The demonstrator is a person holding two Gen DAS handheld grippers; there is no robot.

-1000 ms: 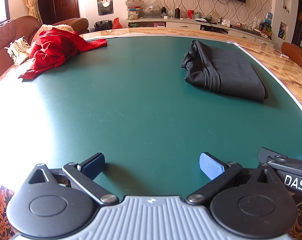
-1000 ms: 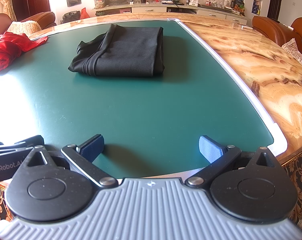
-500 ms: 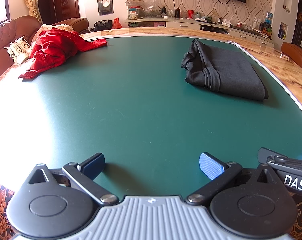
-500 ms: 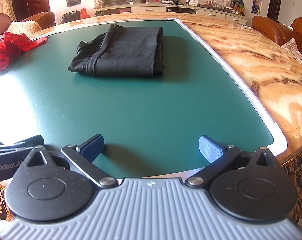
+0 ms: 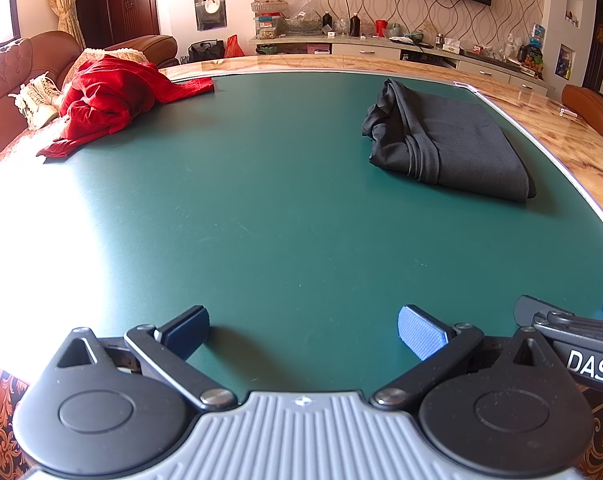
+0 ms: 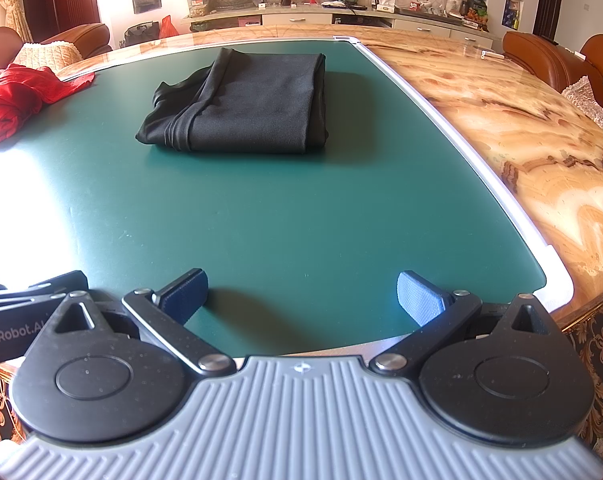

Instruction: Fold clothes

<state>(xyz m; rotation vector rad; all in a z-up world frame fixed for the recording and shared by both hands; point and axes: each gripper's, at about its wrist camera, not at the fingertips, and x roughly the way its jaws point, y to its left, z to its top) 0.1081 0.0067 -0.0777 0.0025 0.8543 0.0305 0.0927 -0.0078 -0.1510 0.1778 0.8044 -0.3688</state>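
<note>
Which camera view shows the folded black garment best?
The right wrist view: the black garment lies near the centre, whole. The left wrist view shows it whole too, but far right and more distorted.

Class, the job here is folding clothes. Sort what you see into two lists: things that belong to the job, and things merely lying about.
Belongs to the job:
black garment, folded on the green mat
red garment, crumpled at the mat's far left edge
left tongs and right tongs, both open and holding nothing

Lying about:
white shoes on the sofa
bottles and jars on the sideboard
</note>
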